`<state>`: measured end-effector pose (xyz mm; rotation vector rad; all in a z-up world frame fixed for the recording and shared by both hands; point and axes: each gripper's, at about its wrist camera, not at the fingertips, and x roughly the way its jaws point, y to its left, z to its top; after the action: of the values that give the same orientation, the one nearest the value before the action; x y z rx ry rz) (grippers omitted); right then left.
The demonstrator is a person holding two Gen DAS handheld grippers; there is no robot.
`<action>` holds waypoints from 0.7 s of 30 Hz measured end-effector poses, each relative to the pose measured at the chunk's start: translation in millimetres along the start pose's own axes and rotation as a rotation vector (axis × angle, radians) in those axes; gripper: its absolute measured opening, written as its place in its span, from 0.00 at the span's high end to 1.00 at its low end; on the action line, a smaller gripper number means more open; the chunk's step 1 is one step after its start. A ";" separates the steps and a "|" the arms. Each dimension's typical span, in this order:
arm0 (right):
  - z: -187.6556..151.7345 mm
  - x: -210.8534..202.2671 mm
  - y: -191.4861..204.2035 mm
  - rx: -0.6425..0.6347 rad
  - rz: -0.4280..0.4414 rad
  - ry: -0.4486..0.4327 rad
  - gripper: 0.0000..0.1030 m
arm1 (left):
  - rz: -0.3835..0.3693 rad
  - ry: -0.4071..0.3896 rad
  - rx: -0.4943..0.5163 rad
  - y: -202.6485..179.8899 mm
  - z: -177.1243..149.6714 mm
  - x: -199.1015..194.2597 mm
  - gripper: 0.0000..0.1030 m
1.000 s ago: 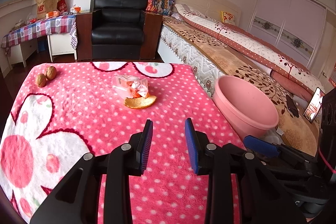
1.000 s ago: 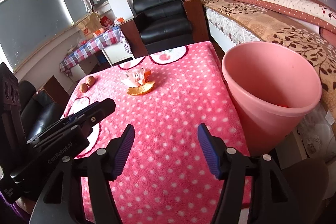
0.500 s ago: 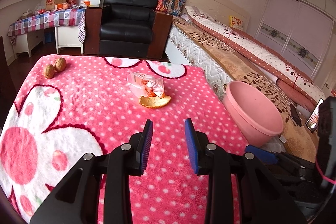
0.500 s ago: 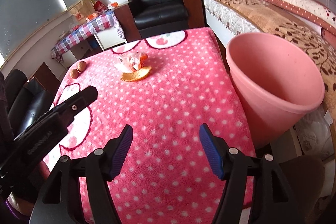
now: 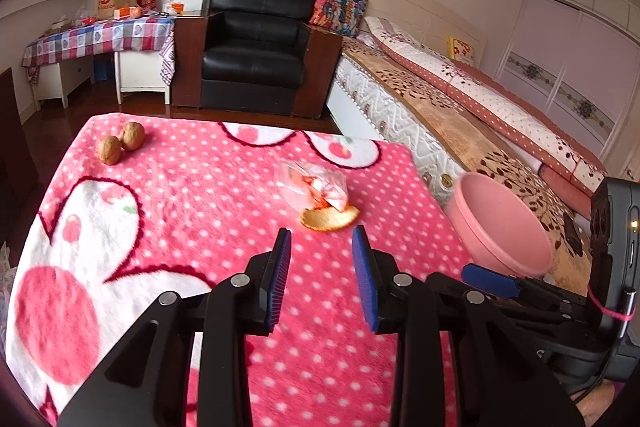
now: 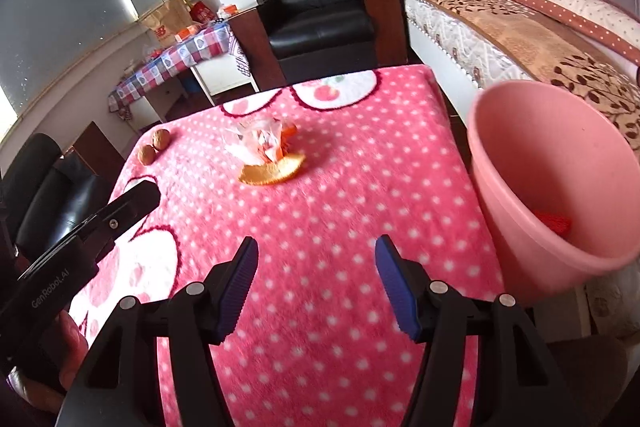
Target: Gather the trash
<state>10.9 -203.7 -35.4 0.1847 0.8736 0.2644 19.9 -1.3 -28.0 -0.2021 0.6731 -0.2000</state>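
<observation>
Left gripper (image 5: 321, 253): jaws apart, nothing between the blue pads, same gap as a second ago. It hangs above the pink dotted blanket (image 5: 200, 195), tips just short of the orange peel (image 5: 329, 218). A second ago the peel sat well ahead of the tips; now it lies just past them, so this hand has closed in.

Right gripper (image 6: 316, 269): jaws wide and empty, and they have just been closing a little. It hangs over the blanket's near half, the peel well ahead of its tips, nearer and larger in view than a second back.

Trash: the peel lies on the blanket, touching a crumpled clear plastic wrapper (image 5: 316, 185) with orange scraps inside. Neither has shifted on the blanket.

Two walnuts (image 5: 120, 143) sit touching at the far left corner, unmoved.

Pink bucket (image 6: 560, 195) stands off the blanket's right edge, beside the bed (image 6: 520, 15). Something red lies inside, blurred, possibly a scrap of wrapper. More of the interior shows than before
</observation>
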 end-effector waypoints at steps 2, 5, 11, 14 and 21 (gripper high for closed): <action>6.4 5.8 0.0 -0.009 0.001 0.000 0.41 | 0.018 -0.007 -0.017 9.4 6.1 0.6 0.69; 14.9 17.0 0.9 -0.031 -0.010 0.005 0.41 | 0.036 -0.015 -0.039 24.1 14.0 1.9 0.69; 32.7 39.7 11.0 -0.094 -0.001 -0.006 0.41 | 0.079 -0.015 -0.080 50.0 23.9 7.8 0.69; 42.1 54.7 20.5 -0.124 0.027 0.000 0.42 | 0.089 -0.010 -0.079 54.1 28.1 13.0 0.69; 56.1 94.3 21.9 -0.110 0.048 0.047 0.49 | 0.071 0.008 -0.050 51.8 39.8 32.0 0.69</action>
<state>108.9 -157.3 -63.2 0.0975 0.8995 0.3621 75.6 45.4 -29.5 -0.2252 0.6925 -0.1157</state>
